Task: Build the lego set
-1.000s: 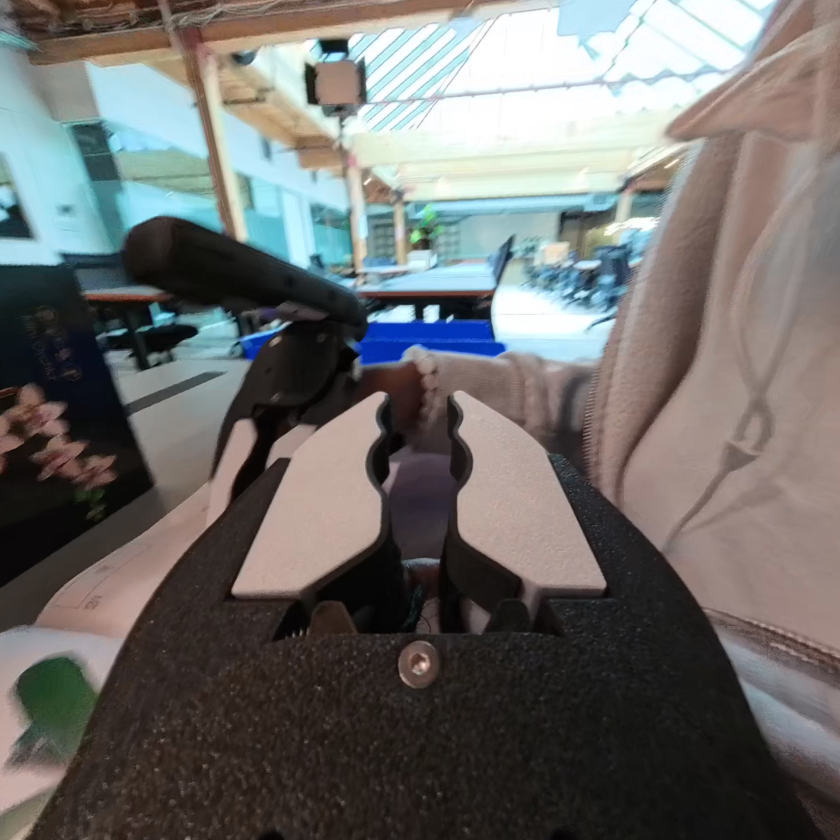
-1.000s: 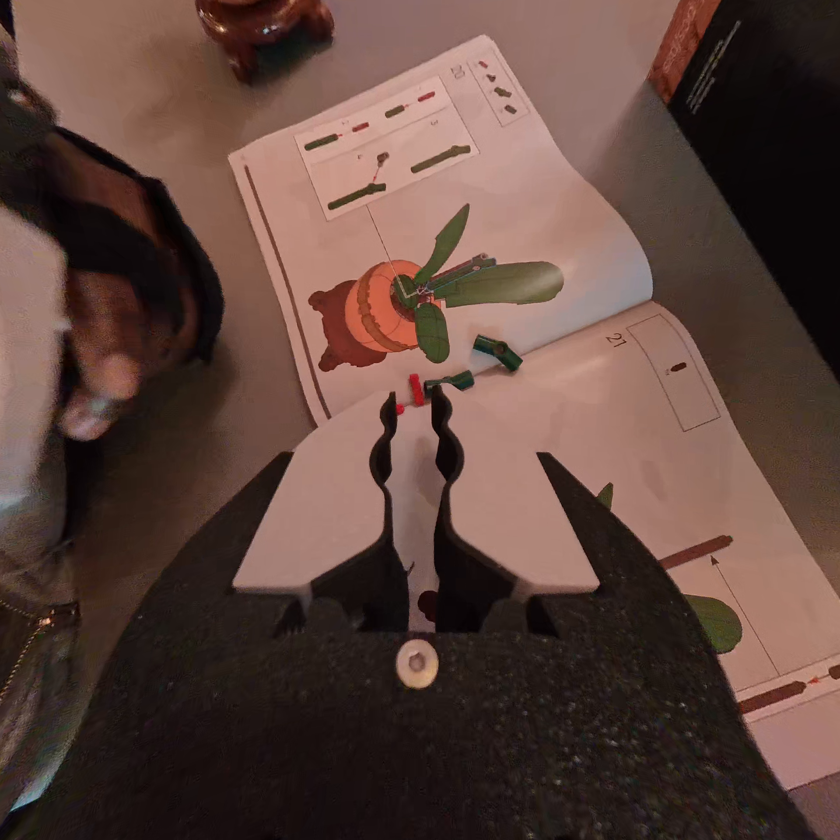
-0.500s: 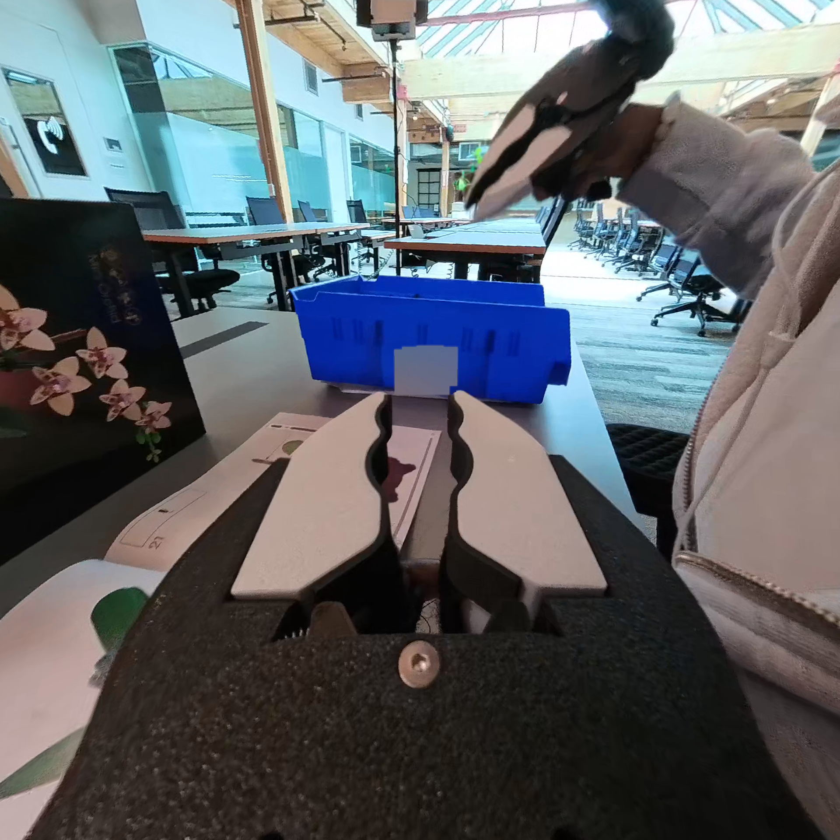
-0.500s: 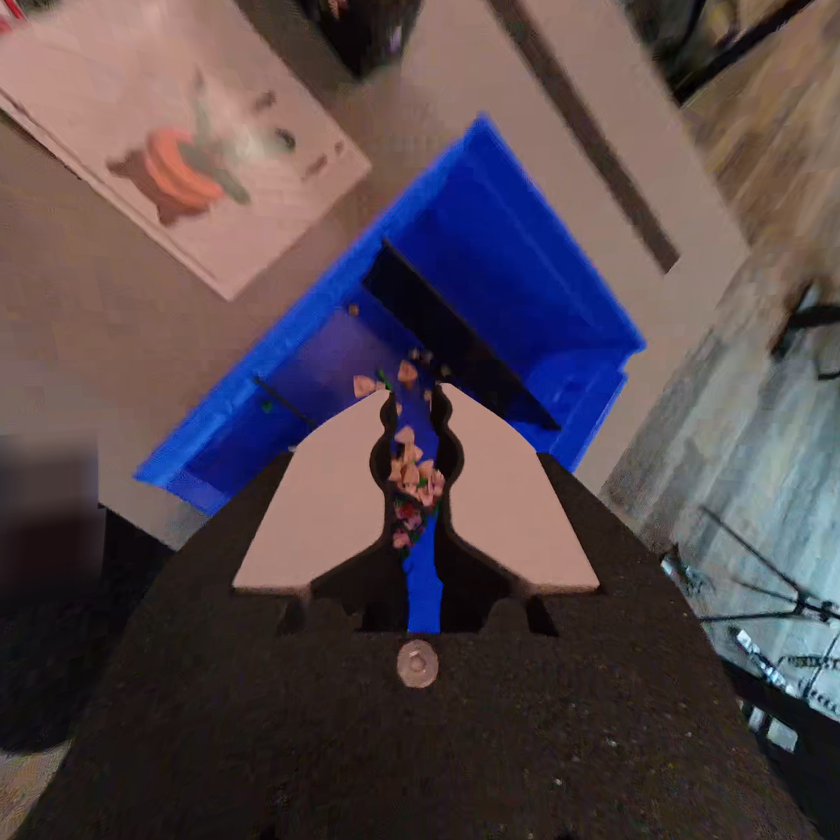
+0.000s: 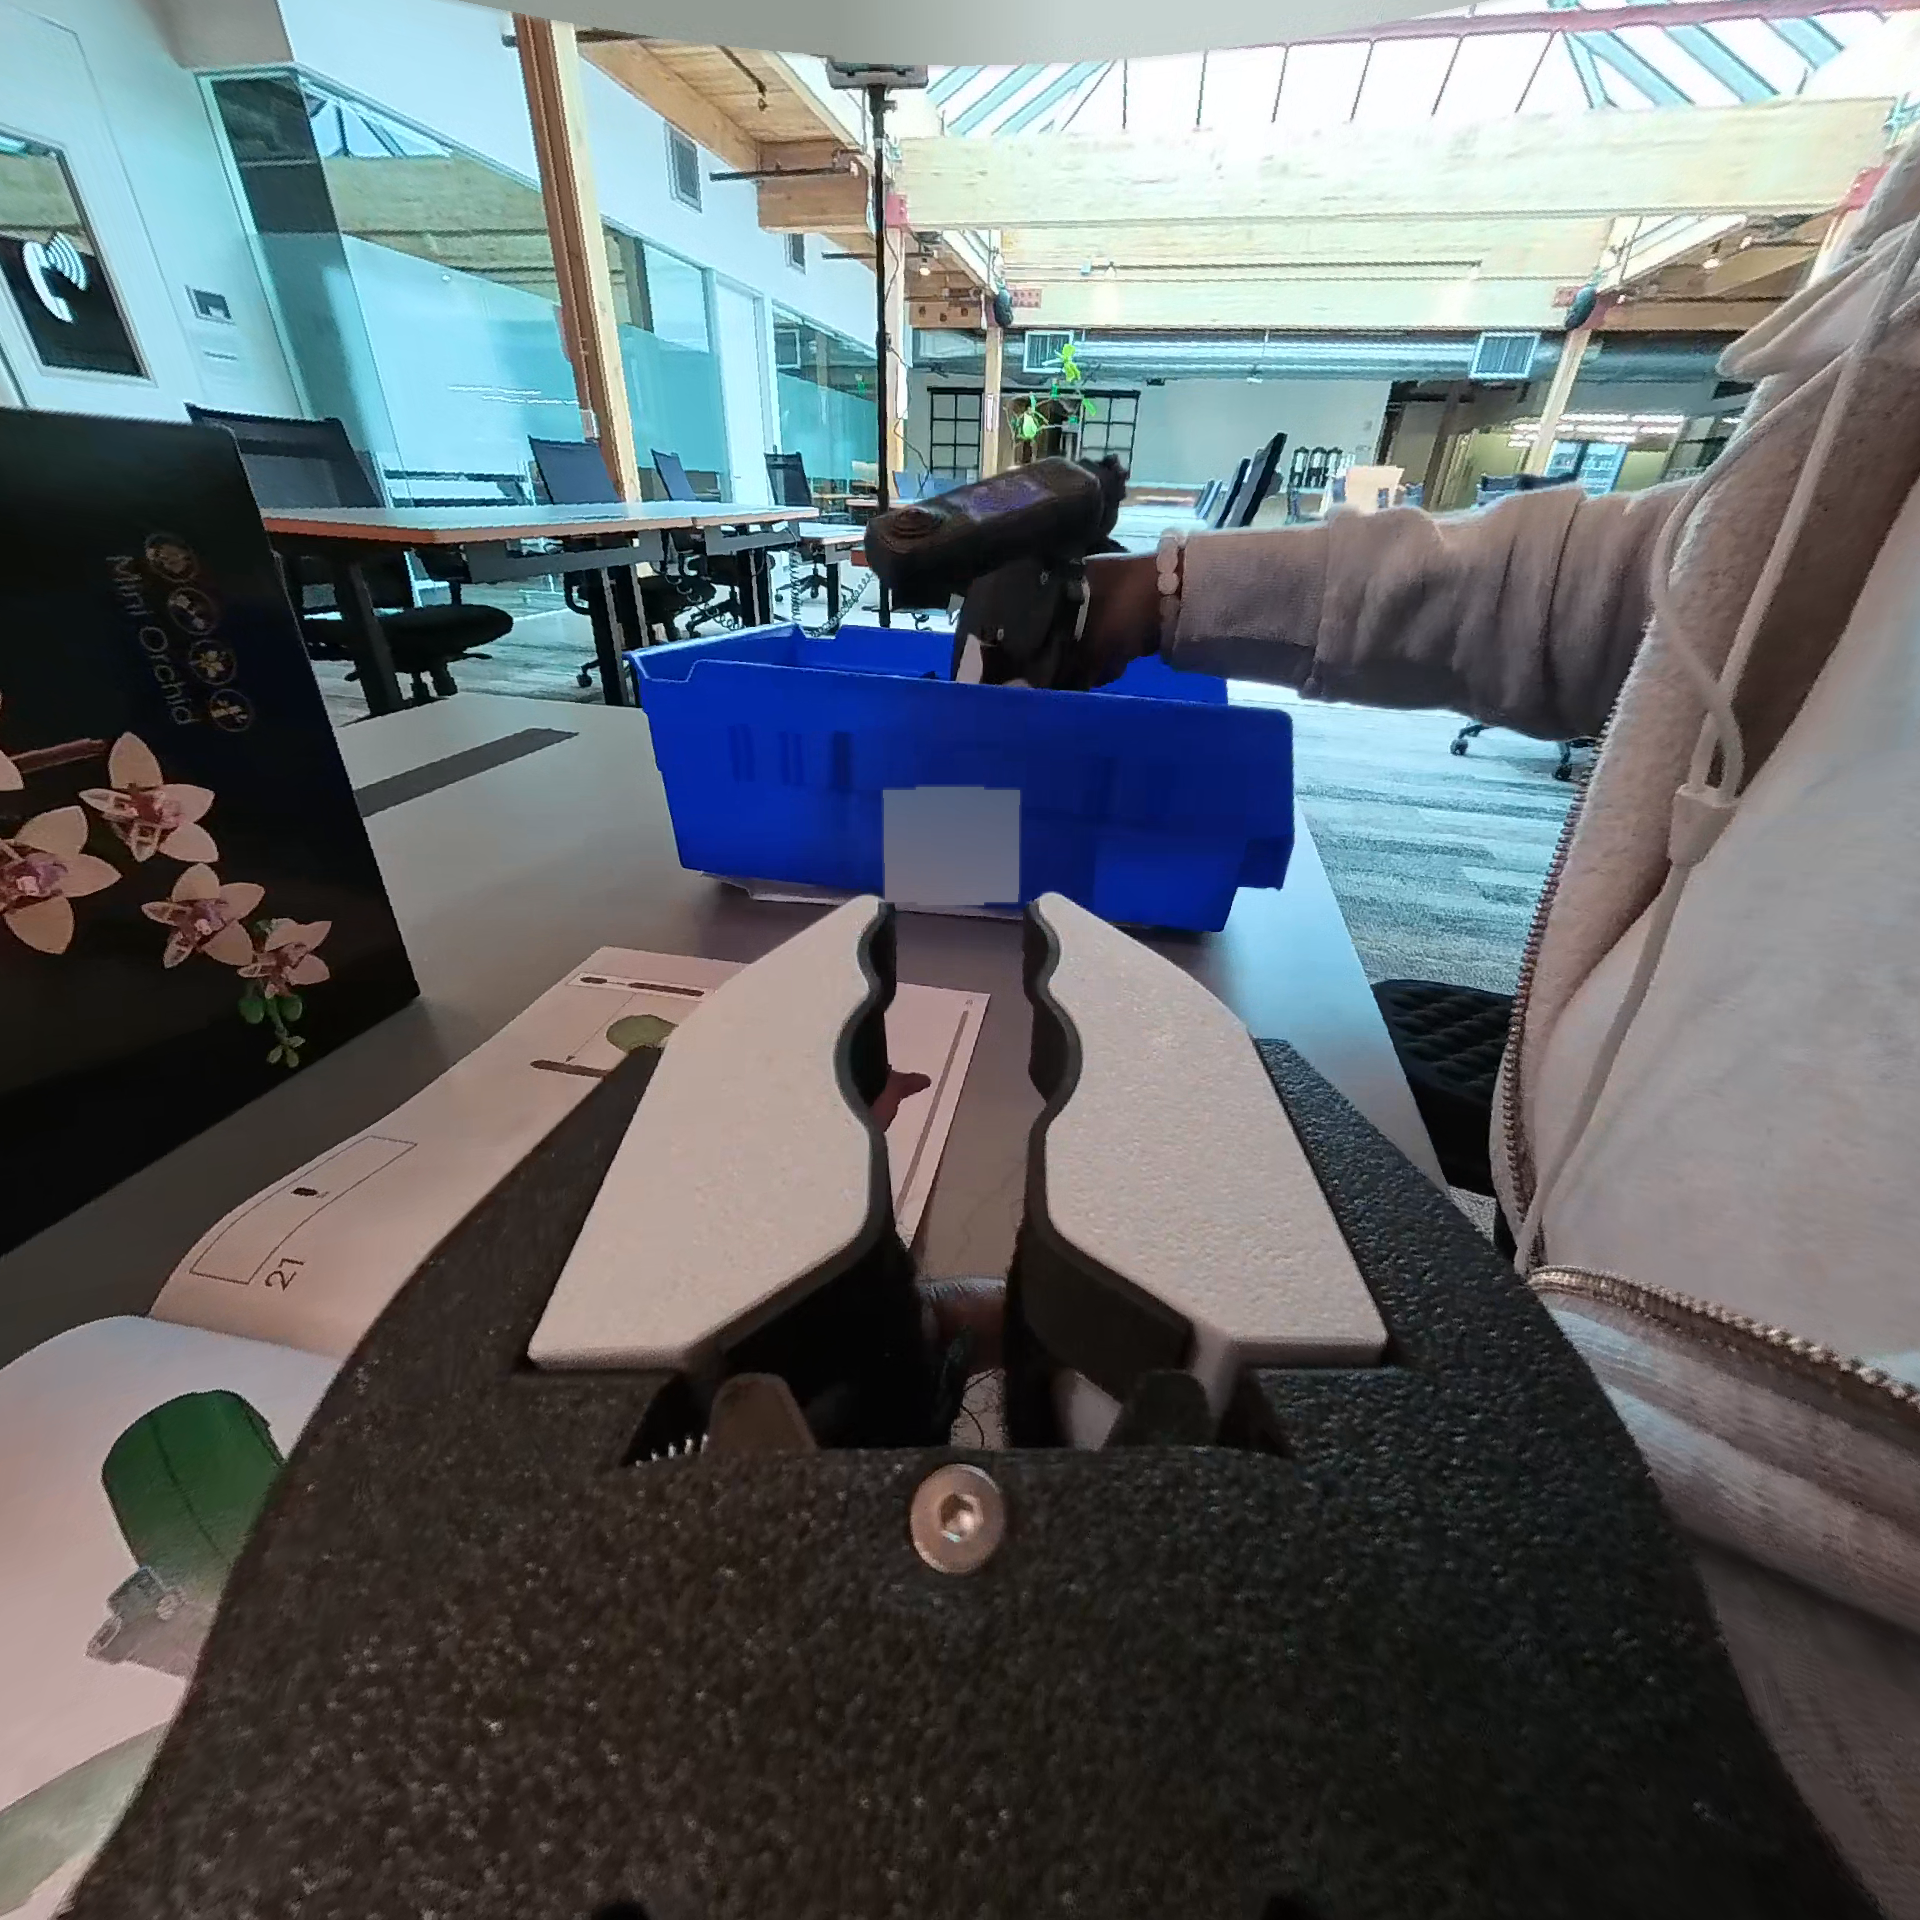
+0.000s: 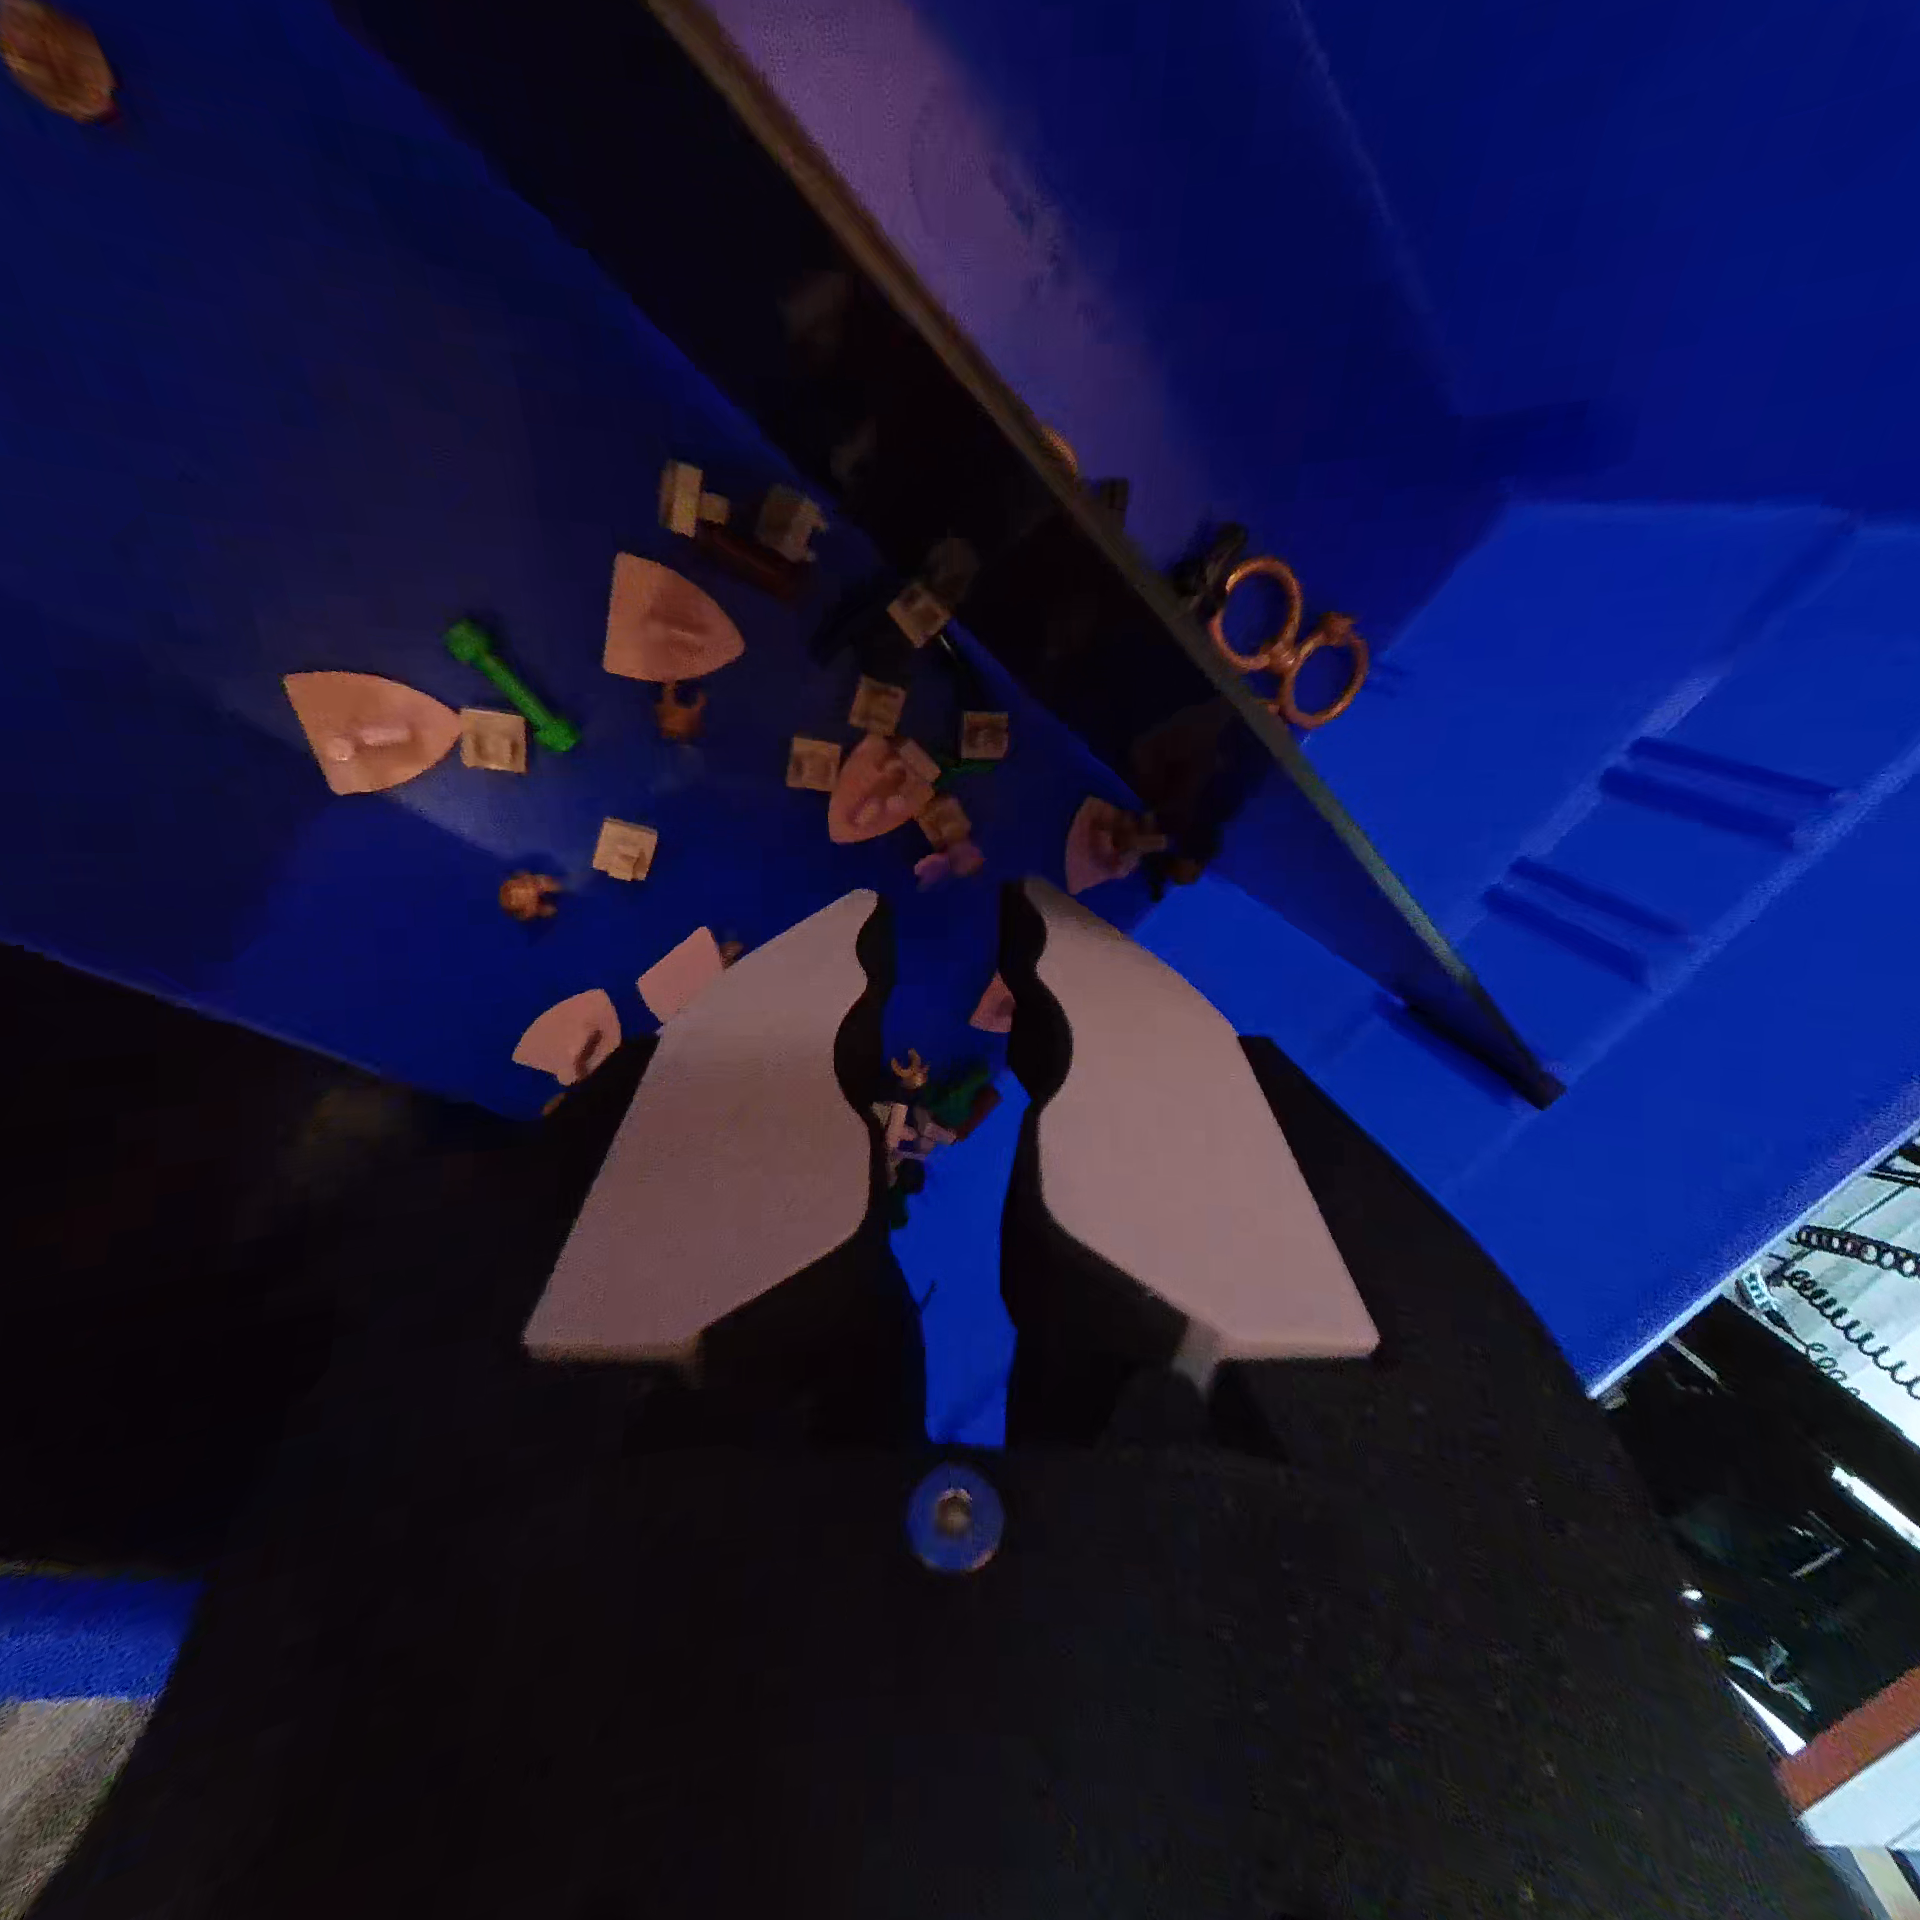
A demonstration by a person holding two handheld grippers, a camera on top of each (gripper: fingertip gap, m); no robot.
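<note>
My right gripper [image 6: 943, 906] is open and empty, reaching down inside the blue bin [image 6: 1558, 312]. Loose lego pieces lie on the bin floor ahead of it: several pale pink petal pieces [image 6: 670, 623], small tan plates [image 6: 492, 740], a green bar [image 6: 511, 688] and a gold ring piece [image 6: 1288, 642] beyond a dark divider [image 6: 1039, 436]. My left gripper [image 5: 958, 916] is open and empty, held above the open instruction booklet [image 5: 436, 1122]. In the left wrist view the blue bin [image 5: 966, 790] stands beyond the booklet, with the right gripper [image 5: 997, 582] dipping into it.
The black lego box [image 5: 156, 810] with orchid pictures stands at the left on the grey table [image 5: 520, 831]. A person's beige sleeve and hoodie [image 5: 1714, 935] fill the right side. The table's right edge [image 5: 1340, 956] is close to the bin. Across from one pair of fingers to the other is roughly 35 cm.
My right gripper has swung from above the booklet to over the bin, then down into it. The left gripper has stayed open above the booklet, its view shifting only slightly.
</note>
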